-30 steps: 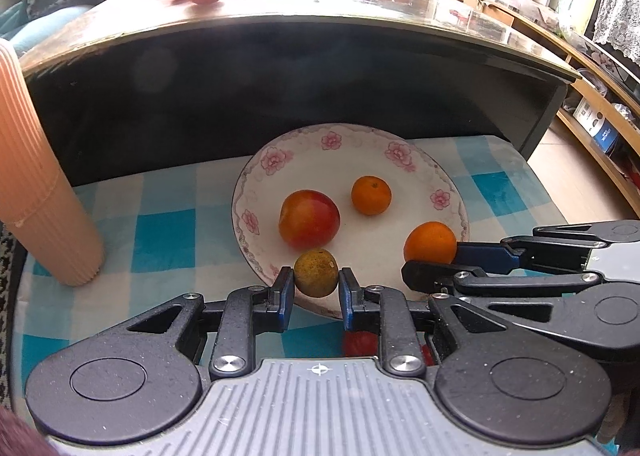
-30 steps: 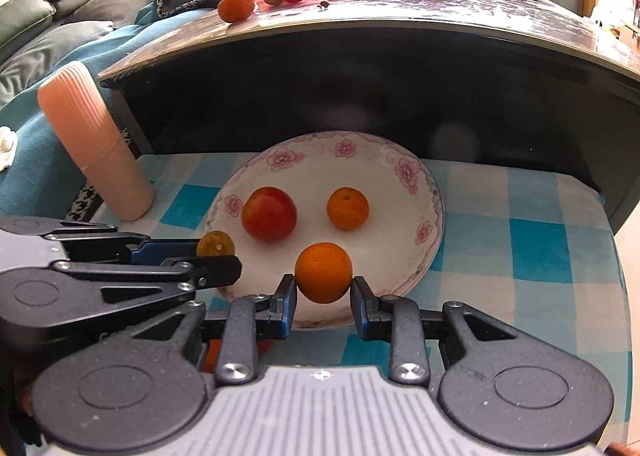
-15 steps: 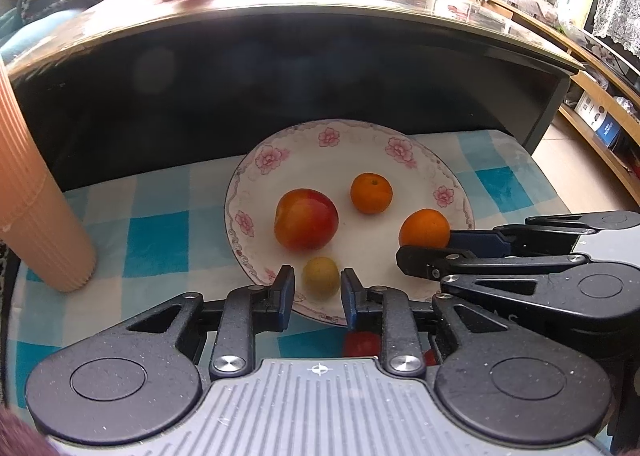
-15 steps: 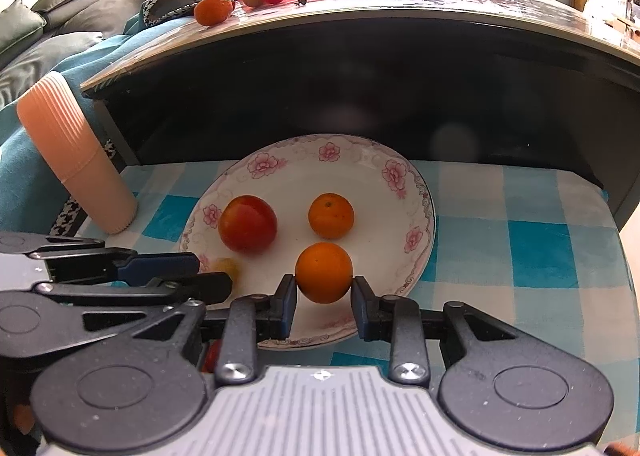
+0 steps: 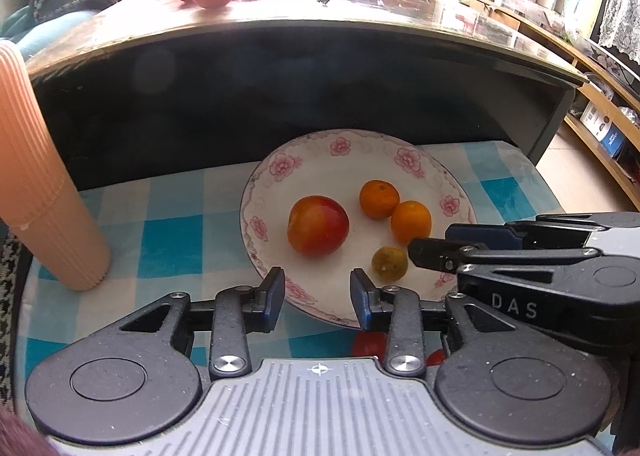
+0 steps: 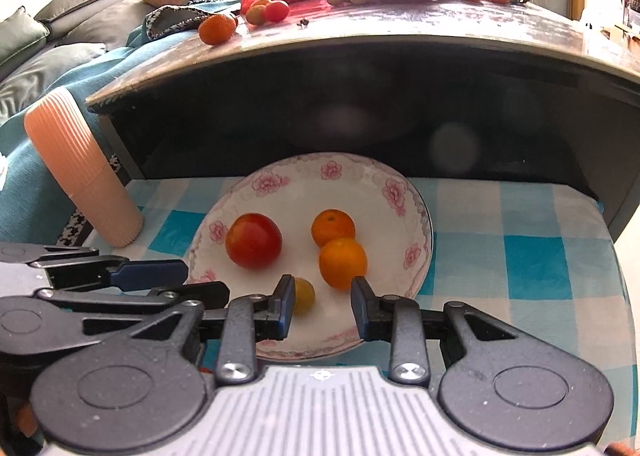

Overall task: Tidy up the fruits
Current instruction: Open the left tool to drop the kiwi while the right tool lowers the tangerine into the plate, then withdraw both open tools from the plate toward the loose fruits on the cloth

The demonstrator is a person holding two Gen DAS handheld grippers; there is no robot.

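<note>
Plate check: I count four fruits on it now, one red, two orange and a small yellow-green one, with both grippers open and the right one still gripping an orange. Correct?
Not quite. The right gripper holds nothing: the right wrist view shows its jaws spread, and the nearer orange rests free on the plate. The four-fruit count and the open left gripper stand.

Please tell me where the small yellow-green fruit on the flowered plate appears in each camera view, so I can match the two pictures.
Left wrist view: the small yellow-green fruit lies at the plate's near right side, just above the right finger of the open left gripper.
Right wrist view: the fruit lies near the plate's front edge, partly hidden behind the left finger of the open right gripper.
Shared landmark: the large red-orange fruit.
</note>
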